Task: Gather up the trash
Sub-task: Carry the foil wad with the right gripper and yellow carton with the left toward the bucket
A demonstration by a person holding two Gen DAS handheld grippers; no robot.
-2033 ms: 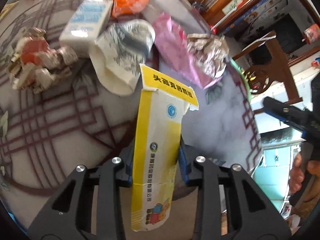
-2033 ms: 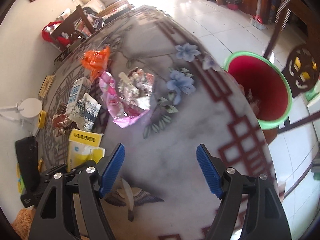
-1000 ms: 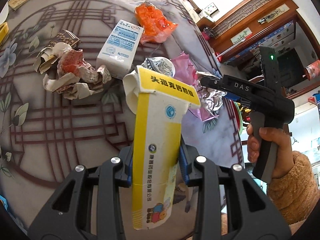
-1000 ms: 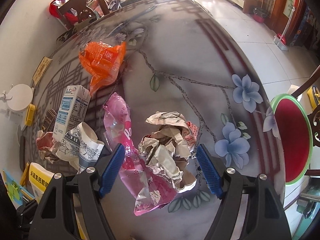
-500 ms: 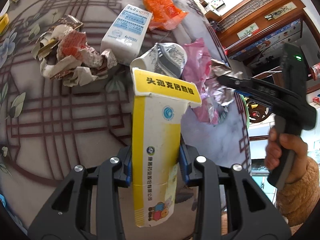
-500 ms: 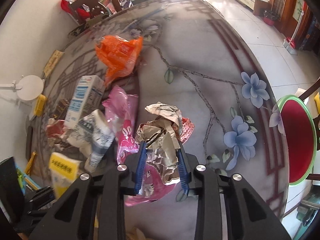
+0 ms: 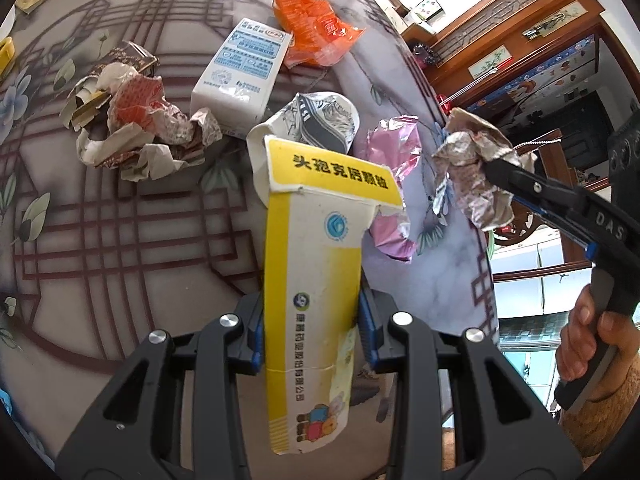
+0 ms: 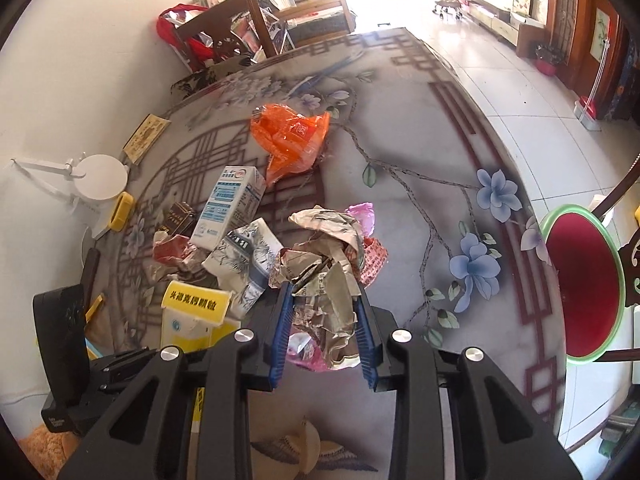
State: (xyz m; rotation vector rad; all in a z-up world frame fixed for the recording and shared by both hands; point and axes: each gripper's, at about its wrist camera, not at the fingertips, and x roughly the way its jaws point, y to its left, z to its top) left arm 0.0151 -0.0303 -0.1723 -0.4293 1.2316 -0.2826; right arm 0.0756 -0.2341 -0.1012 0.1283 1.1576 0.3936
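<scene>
**Above the patterned table: two pieces of trash clamped, the rest lying loose**

Over the flower-and-lattice table (image 8: 420,128), left gripper (image 7: 312,320) closed on a flattened yellow-and-white carton (image 7: 316,280), blue pads pressing both long edges, carton standing upright between the fingers with its yellow flap bent toward the camera. Seen also at the lower left of the right wrist view, same carton (image 8: 192,316) with black characters on the yellow flap.

To the right, right gripper (image 8: 324,316) having just closed, now clamped on a crumpled silvery foil wrapper (image 8: 324,264), wad bulging above and below the blue pads. From the left wrist view, same wrapper (image 7: 476,172) gripped at the tips of the right gripper (image 7: 494,168) and raised clear of the tabletop, a hand (image 7: 588,340) with an orange-brown sleeve around the black handle.

On the table, still loose: a pink foil bag (image 7: 394,184) just beside and partly under the lifted wrapper; a squashed paper cup with an ink-painting print (image 7: 316,128) behind the yellow carton; a white-and-blue milk carton (image 7: 240,68) lying on its side; an orange plastic bag (image 7: 312,28) beyond it; a heap of torn red-and-white paper (image 7: 136,128) at the left.

Off the table's right edge, down on the tiled floor, a red bin with a green rim (image 8: 584,284), well apart from both grippers.
</scene>
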